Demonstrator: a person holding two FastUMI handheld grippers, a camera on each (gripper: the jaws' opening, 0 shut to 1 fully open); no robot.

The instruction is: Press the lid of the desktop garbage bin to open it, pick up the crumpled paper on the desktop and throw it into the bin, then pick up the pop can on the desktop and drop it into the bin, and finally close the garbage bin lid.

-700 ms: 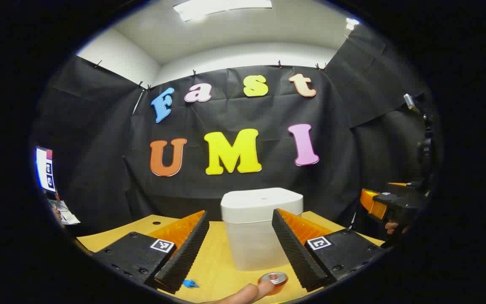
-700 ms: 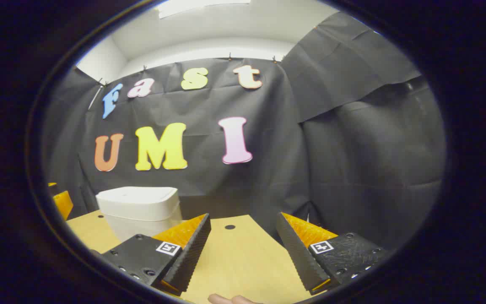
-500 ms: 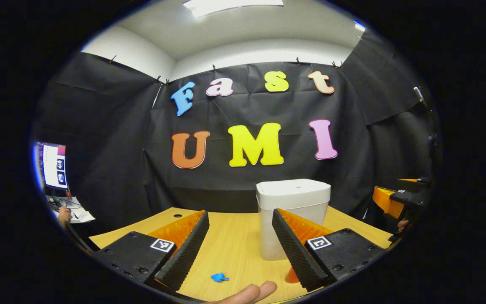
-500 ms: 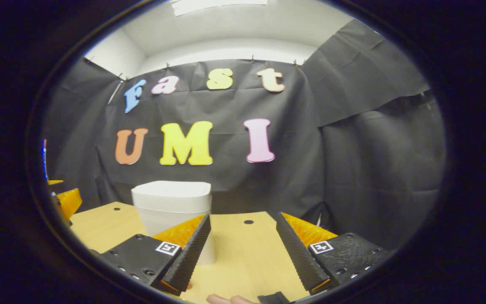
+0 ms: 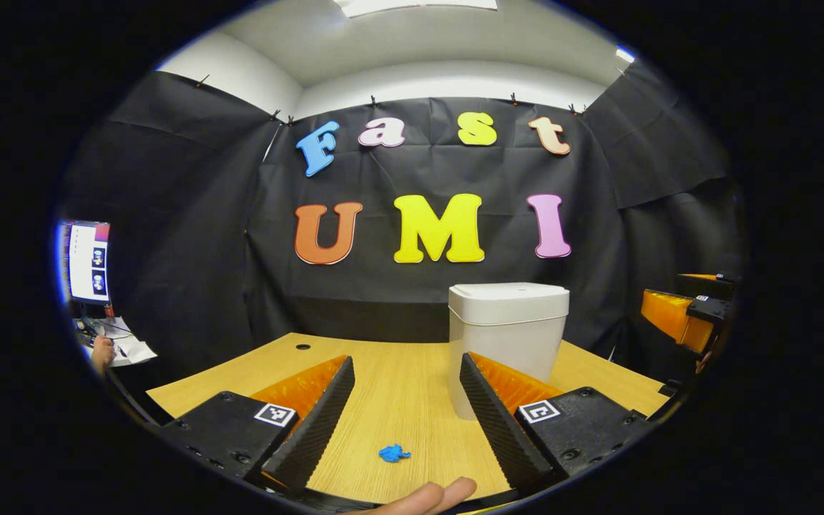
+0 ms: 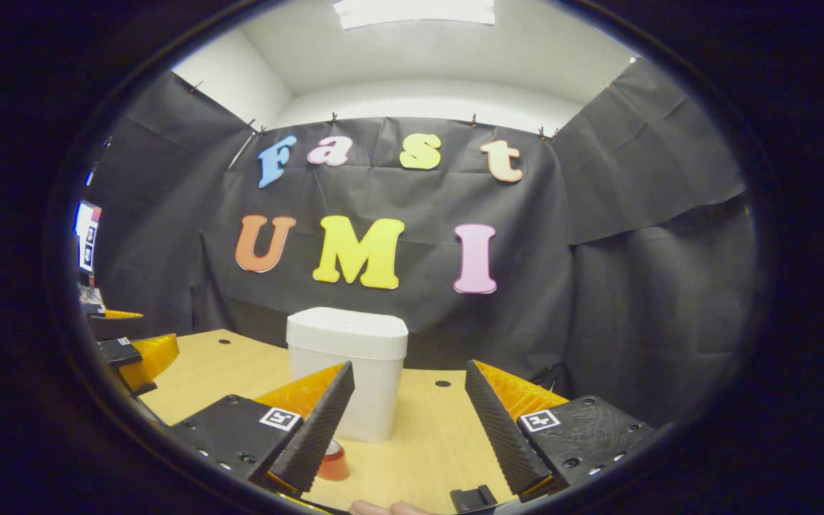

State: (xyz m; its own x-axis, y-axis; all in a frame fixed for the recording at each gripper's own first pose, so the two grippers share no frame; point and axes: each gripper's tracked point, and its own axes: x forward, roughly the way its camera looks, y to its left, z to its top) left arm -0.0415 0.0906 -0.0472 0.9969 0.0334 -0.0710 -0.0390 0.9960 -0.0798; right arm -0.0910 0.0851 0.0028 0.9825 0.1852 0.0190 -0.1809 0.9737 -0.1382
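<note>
The white bin (image 5: 508,325) stands on the wooden table (image 5: 383,372) with its lid (image 5: 508,300) down. A small blue crumpled paper (image 5: 394,453) lies on the table near me, between the fingers of my left gripper (image 5: 405,422), which is open and holds nothing. In the right gripper view the bin (image 6: 347,372) stands ahead and to the left. A reddish pop can (image 6: 332,461) stands in front of the bin, partly hidden behind a finger of my right gripper (image 6: 405,422), which is open and empty. Both grippers hang back from the bin.
The right gripper (image 5: 677,315) shows at the far right of the left gripper view, and the left gripper (image 6: 136,354) at the left edge of the right gripper view. A monitor (image 5: 86,261) stands off the table's left. A small black part (image 6: 473,497) lies near me.
Both grippers drew back and swung, so the bin looks farther off and sits further right in each view. The can slid from the left gripper view behind a finger and came into the right gripper view.
</note>
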